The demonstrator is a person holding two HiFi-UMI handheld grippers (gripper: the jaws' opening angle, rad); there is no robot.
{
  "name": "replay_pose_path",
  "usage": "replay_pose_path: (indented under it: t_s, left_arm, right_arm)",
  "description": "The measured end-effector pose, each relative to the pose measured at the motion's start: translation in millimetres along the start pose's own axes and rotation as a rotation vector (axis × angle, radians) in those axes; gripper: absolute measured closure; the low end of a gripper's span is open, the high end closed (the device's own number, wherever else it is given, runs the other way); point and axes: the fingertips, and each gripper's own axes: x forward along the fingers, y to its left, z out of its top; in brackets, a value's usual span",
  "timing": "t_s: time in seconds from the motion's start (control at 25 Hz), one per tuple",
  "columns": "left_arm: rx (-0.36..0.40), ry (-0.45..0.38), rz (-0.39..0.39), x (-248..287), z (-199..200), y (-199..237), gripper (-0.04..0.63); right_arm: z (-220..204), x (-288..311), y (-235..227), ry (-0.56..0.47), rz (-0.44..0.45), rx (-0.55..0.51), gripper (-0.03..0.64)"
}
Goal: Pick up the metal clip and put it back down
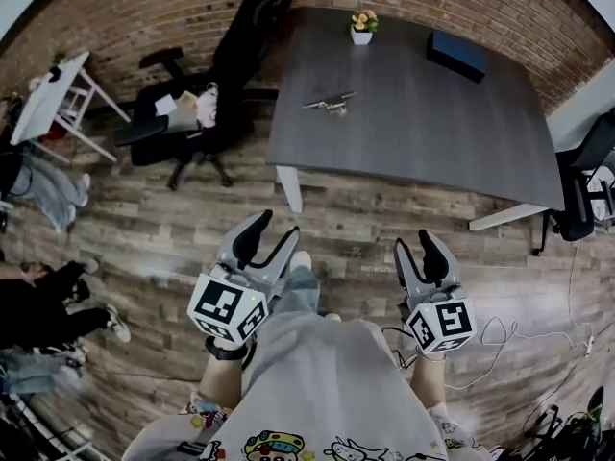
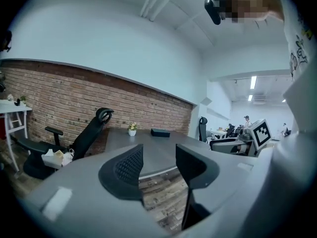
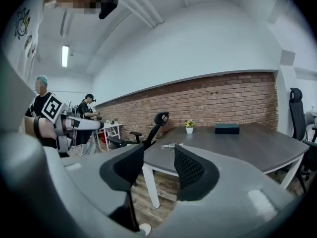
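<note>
The left claw (image 1: pixel 275 229) is held out low over the wooden floor (image 1: pixel 173 229), its two dark jaws standing well apart with nothing between them; through the gap only floorboards and the near edge of the desk (image 1: pixel 423 133) can be seen. The right claw (image 1: pixel 415 244), level with it on the other side of the person's body, is also parted, a little less widely, and it too grips nothing. The metal clip (image 1: pixel 330 103) lies flat on the desk well ahead of both claws, beyond the desk's near edge, closer to the left claw's line than the right's. Farther beyond the clip stands a small flower pot (image 1: pixel 362 25), and a black box (image 1: pixel 455 54) sits ahead of the right claw near the brick wall. A black office chair (image 1: pixel 226 70) stands ahead and to the left of the left claw, beside the desk.
</note>
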Motion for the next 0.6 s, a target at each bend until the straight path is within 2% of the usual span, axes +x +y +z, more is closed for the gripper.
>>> replay_pose_path:
  t_s: [0.28, 0.6]
  left_arm:
    - [0.015, 0.003, -0.039, 58.3, 25.8, 66.5, 0.367]
    - [0.010, 0.045, -0.081, 94.3, 40.8, 120.5, 0.357]
  right_arm:
    - [26.2, 82.8, -16.7, -0.008, -0.006, 0.018, 0.400]
    - [38.1, 138.0, -24.7, 0.003, -0.053, 0.060, 0.374]
